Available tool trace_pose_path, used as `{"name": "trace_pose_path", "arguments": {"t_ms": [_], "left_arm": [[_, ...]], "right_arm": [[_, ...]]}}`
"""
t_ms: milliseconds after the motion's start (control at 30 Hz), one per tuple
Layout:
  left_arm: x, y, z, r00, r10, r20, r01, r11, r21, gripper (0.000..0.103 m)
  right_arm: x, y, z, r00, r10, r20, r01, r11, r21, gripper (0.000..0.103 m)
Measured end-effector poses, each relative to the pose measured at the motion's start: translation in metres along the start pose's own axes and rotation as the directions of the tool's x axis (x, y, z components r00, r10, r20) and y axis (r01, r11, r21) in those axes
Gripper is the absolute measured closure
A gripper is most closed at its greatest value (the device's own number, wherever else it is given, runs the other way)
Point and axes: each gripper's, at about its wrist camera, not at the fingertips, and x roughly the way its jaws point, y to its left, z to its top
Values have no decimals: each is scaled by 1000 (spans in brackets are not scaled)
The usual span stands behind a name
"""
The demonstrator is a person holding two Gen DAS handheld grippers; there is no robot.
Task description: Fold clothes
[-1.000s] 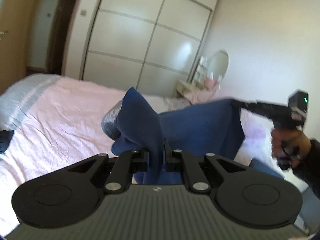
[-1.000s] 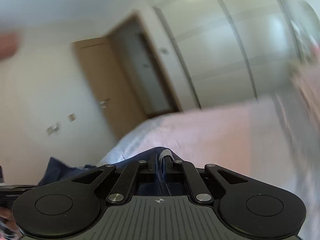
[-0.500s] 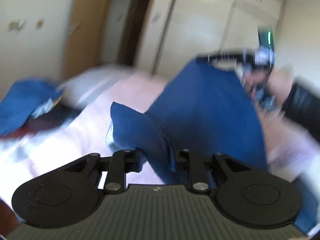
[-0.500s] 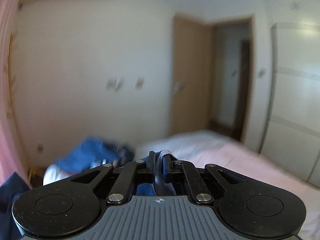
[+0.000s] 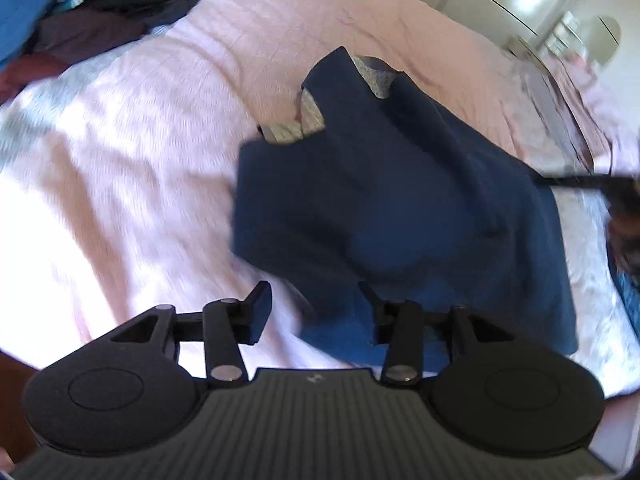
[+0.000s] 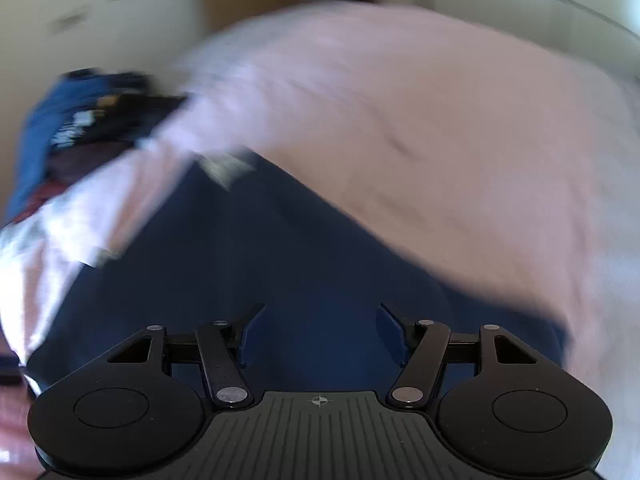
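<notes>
My left gripper (image 5: 312, 304) is spread wide and grasps nothing; my right gripper (image 6: 318, 330) is likewise released. Just ahead of both lies the navy garment (image 5: 396, 216), flat on the pink bed (image 5: 120, 160), with a grey patterned lining showing at its far end. Farther out, to my left, a heap of other clothes (image 5: 92, 20) sits on the bed. Half a second ago both grippers were clenched on this garment, holding it up in the air; now it is down and let go.
</notes>
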Motion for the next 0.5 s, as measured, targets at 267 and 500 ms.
{"name": "trace_pose_path", "arguments": {"t_ms": [267, 500], "left_arm": [[53, 33, 27, 988, -47, 148, 17, 980, 199, 53], [91, 34, 7, 965, -82, 250, -4, 946, 325, 52]], "right_arm": [[-33, -34, -110, 963, -235, 131, 196, 947, 253, 40], [-19, -57, -171, 923, -258, 284, 149, 923, 355, 40]]}}
